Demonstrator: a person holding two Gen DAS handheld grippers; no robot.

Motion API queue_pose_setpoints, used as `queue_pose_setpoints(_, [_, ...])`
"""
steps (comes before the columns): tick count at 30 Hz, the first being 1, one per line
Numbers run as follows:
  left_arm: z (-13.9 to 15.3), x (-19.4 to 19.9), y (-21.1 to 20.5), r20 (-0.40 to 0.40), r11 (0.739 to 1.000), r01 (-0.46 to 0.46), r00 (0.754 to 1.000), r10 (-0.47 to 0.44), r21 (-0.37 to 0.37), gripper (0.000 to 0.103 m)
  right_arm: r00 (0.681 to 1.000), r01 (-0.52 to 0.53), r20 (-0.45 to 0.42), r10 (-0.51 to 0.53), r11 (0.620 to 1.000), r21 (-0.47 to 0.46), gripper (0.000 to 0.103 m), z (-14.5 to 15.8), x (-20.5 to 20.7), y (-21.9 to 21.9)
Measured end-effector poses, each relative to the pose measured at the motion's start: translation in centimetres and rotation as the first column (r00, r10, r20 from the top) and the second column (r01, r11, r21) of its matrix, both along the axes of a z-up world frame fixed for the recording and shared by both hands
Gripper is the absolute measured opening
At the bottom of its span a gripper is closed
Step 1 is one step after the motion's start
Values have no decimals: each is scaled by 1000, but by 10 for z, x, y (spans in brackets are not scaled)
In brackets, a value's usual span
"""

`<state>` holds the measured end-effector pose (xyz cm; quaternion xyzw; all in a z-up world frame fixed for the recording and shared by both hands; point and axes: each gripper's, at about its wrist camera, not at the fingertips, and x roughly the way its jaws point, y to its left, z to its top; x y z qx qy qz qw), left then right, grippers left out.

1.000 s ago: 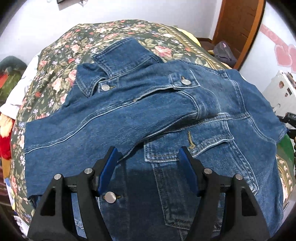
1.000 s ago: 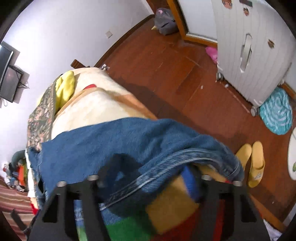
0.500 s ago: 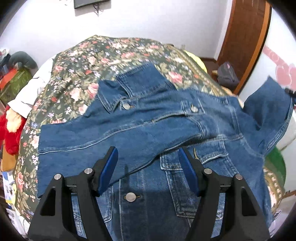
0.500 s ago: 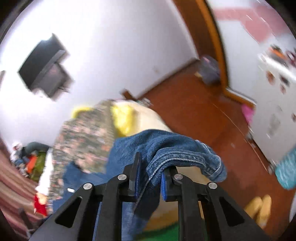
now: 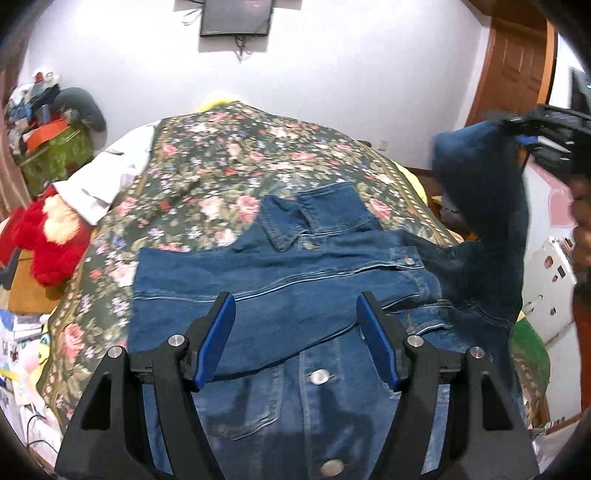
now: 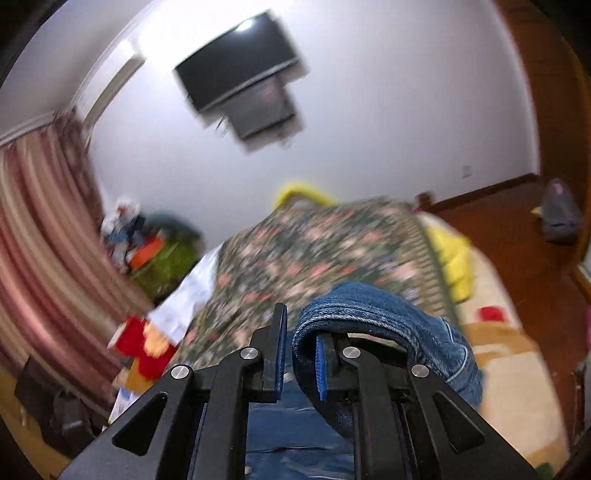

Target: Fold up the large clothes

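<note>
A blue denim jacket [image 5: 295, 280] lies front up on the floral bedspread [image 5: 221, 166], with one sleeve folded across its chest. My left gripper [image 5: 295, 332] hovers open above the jacket's button placket, and nothing sits between its blue pads. At the right of the left wrist view, my right gripper [image 5: 524, 129] holds the other sleeve [image 5: 480, 184] up in the air, its fabric stretched from the shoulder. In the right wrist view the right gripper [image 6: 299, 354] is shut on the sleeve's end [image 6: 369, 306], which drapes over the right finger.
A TV [image 5: 236, 16] hangs on the far wall. A red plush toy [image 5: 48, 240], a white cloth [image 5: 110, 173] and a pile of boxes [image 5: 55, 155] crowd the bed's left side. A wooden door [image 5: 517, 62] and a white cabinet [image 5: 550, 266] stand on the right.
The right gripper shut on the sleeve's end at the bed's edge and swung it up high. The left gripper drew back and rose, still open.
</note>
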<state>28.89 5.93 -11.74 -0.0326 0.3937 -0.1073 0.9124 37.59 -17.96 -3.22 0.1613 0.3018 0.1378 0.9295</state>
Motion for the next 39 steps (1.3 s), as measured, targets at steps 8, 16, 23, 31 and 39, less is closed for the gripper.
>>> queue_pose_setpoints(8, [-15, -17, 51, -28, 995, -97, 995, 97, 8, 67, 943, -227, -267, 197, 970, -88, 11, -109, 23, 116])
queue_pose_setpoints(16, [-45, -13, 76, -120, 986, -164, 980, 158, -40, 67, 799, -395, -540, 265, 908, -140, 12, -193, 16, 139])
queue_pose_setpoints(23, [-49, -8, 67, -144, 984, -169, 977, 159, -63, 67, 730, -519, -610, 309, 831, -200, 12, -213, -8, 138])
queue_pose_setpoints(31, [-31, 3, 34, -122, 994, -108, 987, 105, -17, 67, 765, -525, -525, 372, 833, -175, 12, -159, -35, 101])
queue_pose_setpoints(39, [-24, 31, -39, -130, 998, 34, 991, -27, 47, 69, 895, -362, -377, 238, 881, -303, 12, -116, -45, 13])
